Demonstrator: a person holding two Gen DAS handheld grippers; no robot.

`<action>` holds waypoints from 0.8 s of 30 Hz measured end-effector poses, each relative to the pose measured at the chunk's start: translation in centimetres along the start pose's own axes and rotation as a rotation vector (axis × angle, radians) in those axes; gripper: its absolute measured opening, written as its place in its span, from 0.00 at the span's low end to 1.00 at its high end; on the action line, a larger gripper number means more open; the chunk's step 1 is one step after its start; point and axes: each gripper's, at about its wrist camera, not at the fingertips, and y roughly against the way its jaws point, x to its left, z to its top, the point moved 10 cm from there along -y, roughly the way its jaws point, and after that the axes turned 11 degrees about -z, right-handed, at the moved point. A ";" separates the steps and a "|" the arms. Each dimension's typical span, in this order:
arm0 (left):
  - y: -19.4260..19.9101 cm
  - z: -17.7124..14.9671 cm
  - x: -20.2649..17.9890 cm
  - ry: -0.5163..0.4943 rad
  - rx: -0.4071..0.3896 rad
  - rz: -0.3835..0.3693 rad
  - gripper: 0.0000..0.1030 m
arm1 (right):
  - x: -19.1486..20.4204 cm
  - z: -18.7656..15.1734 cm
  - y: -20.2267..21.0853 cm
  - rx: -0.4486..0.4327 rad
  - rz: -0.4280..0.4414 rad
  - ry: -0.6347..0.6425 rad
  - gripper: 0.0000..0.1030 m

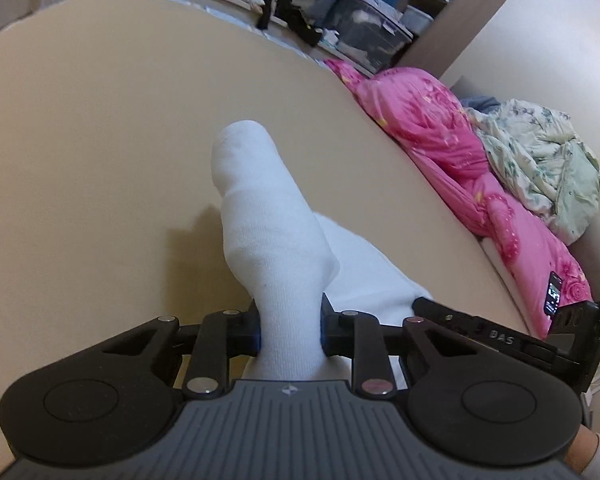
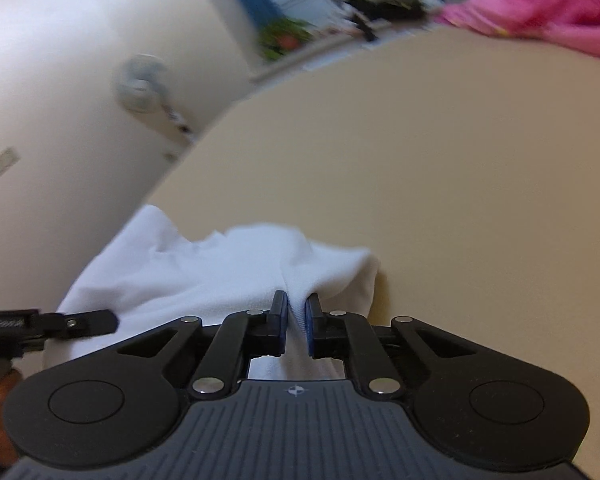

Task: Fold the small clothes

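A white sock [image 1: 268, 216] lies on a beige bed surface [image 1: 100, 128]. My left gripper [image 1: 291, 330] is shut on one end of the sock, whose free end stretches away up the middle of the left wrist view. My right gripper [image 2: 297, 326] is shut on a bunched edge of the white sock [image 2: 188, 268]. The right gripper also shows in the left wrist view [image 1: 500, 336] at the right, close beside my left one. The left gripper's tip shows in the right wrist view [image 2: 80, 324] at the left edge.
A pink floral duvet [image 1: 440, 144] and a pale green crumpled cloth [image 1: 540, 160] lie along the bed's right edge. A phone [image 1: 553, 292] rests on the pink duvet. Clutter and a storage box [image 1: 364, 36] stand beyond. A white door [image 2: 60, 100] is at the left.
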 end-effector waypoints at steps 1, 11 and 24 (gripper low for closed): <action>0.7 0.3 0.6 0.007 0.000 -0.002 0.28 | 0.8 0.1 -0.3 -0.003 0.017 0.015 0.09; 5.5 0.3 3.2 -0.109 -0.008 0.176 0.44 | 2.2 -0.4 -2.8 0.050 -0.111 0.158 0.41; 3.3 -5.7 0.9 -0.298 0.157 0.256 0.44 | 2.8 -2.9 -1.8 0.130 -0.116 0.307 0.42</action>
